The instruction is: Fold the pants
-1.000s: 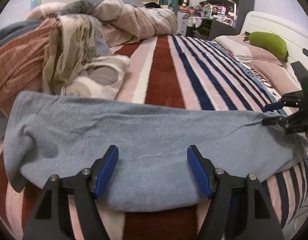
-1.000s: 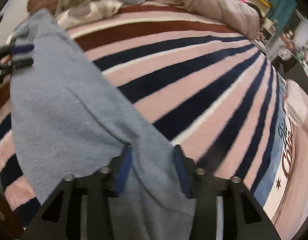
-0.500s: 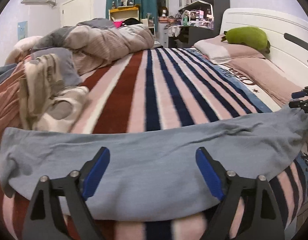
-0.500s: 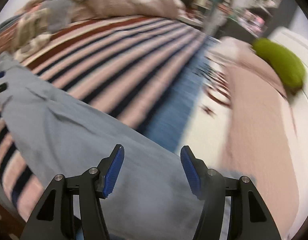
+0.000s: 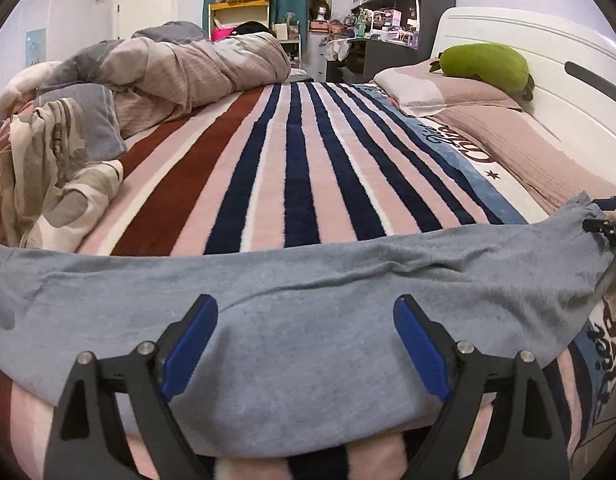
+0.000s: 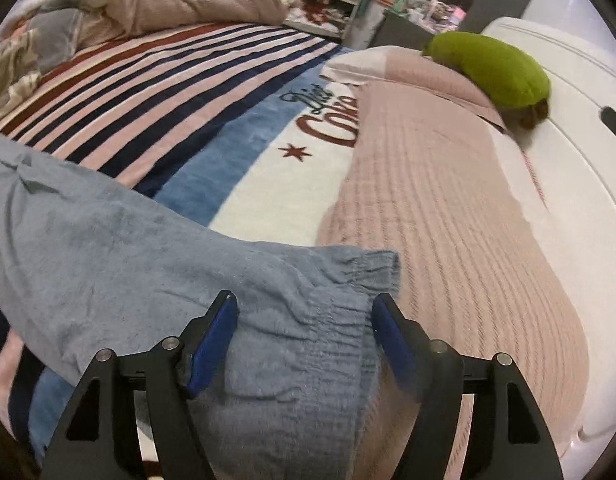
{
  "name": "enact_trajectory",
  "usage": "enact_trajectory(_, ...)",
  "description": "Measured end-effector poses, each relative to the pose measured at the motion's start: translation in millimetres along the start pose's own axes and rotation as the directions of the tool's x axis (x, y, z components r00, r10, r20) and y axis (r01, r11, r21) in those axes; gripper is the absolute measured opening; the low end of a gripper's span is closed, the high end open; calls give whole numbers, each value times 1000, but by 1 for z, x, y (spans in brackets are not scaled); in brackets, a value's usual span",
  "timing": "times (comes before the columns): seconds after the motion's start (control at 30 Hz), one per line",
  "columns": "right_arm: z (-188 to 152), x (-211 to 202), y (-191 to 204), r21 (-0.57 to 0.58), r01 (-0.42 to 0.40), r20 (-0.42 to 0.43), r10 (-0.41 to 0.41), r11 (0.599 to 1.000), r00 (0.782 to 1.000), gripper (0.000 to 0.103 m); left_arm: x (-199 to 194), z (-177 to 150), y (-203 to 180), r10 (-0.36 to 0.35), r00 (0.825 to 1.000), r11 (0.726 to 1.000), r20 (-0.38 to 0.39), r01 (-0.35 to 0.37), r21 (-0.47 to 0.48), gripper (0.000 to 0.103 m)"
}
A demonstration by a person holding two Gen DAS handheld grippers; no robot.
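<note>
Across the lower frame your soft, limp grey pants (image 5: 300, 320) lie on the striped blanket (image 5: 292, 168); left gripper (image 5: 304, 344) spread wide, right gripper (image 6: 304, 340) just opening, gripping nothing. Pinch the gathered waistband (image 6: 347, 280).

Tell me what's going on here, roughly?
A person with a hand-held gripper in each hand is folding grey-blue pants laid lengthwise across a striped blanket on a bed. The left hand-held gripper hovers open over the middle. The right hand-held gripper sits at the elastic waistband, jaws just opening, pads clear of the cloth. No fold is visible yet.
</note>
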State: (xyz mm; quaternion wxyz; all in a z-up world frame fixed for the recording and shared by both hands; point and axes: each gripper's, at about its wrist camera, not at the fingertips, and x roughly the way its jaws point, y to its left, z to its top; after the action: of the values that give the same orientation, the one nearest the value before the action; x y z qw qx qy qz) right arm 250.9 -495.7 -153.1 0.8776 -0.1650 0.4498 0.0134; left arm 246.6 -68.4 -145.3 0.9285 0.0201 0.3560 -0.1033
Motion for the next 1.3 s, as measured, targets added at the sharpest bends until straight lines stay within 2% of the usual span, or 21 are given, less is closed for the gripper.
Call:
enact_trajectory(0.07, 0, 0, 3, -20, -2, -4, 2, 1000, 1000, 57, 0, 1, -3, 2, 1000, 1000, 3, -2, 3, 87)
enact_trajectory(0.1, -1, 0, 4, -23, -12, -8, 12, 1000, 1000, 39, -1, 2, -5, 2, 1000, 1000, 5, -2, 3, 87)
enact_trajectory(0.13, -2, 0, 5, -25, -27, -15, 26, 999, 1000, 30, -1, 3, -6, 2, 1000, 1000, 6, -2, 4, 87)
enact_trajectory(0.23, -7, -2, 8, -58, -14, -7, 13, 998, 1000, 25, -1, 4, -7, 7, 1000, 1000, 7, -7, 7, 87)
enact_trajectory(0.33, -6, -12, 3, -11, 33, 62, -33, 999, 998, 22, 0, 7, -7, 19, 1000, 1000, 11, -19, 5, 87)
enact_trajectory(0.43, 0, -29, -3, 13, 123, 164, -124, 992, 979, 20, -1, 9, -6, 33, 999, 999, 16, -33, 2, 87)
enact_trajectory(0.47, 2, -32, -5, 22, 129, 176, -131, 991, 976, 20, -1, 9, -6, 37, 999, 999, 17, -37, 1, 87)
enact_trajectory(0.57, 10, -31, -12, 48, 122, 164, -129, 991, 978, 20, 1, 9, -4, 51, 999, 999, 16, -51, -1, 87)
enact_trajectory(0.67, 14, -22, -12, 42, 151, 145, -155, 988, 977, 20, 6, 9, 0, 65, 998, 998, 9, -65, -3, 87)
enact_trajectory(0.9, 12, 12, -13, 31, 171, 73, -173, 985, 982, 23, 27, 11, 6, 90, 996, 996, -14, -90, -1, 87)
enact_trajectory(0.97, 10, 17, -13, 28, 174, 58, -175, 984, 983, 28, 30, 12, 10, 85, 996, 996, -17, -85, -14, 87)
enact_trajectory(1.03, 10, 23, -14, 35, 170, 26, -171, 985, 985, 43, 29, 14, 18, 80, 997, 996, -14, -81, -43, 87)
enact_trajectory(1.13, 11, 16, -18, 74, 139, 21, -141, 988, 990, 50, 21, 15, 35, 90, 996, 991, -1, -89, -96, 87)
enact_trajectory(1.2, 12, 4, -18, 116, 92, 41, -98, 989, 994, 53, 10, 13, 52, 99, 995, 985, 9, -96, -141, 87)
enact_trajectory(1.3, 18, -18, -12, 162, 44, 106, -62, 986, 992, 66, -11, 6, 81, 121, 992, 970, 21, -113, -215, 87)
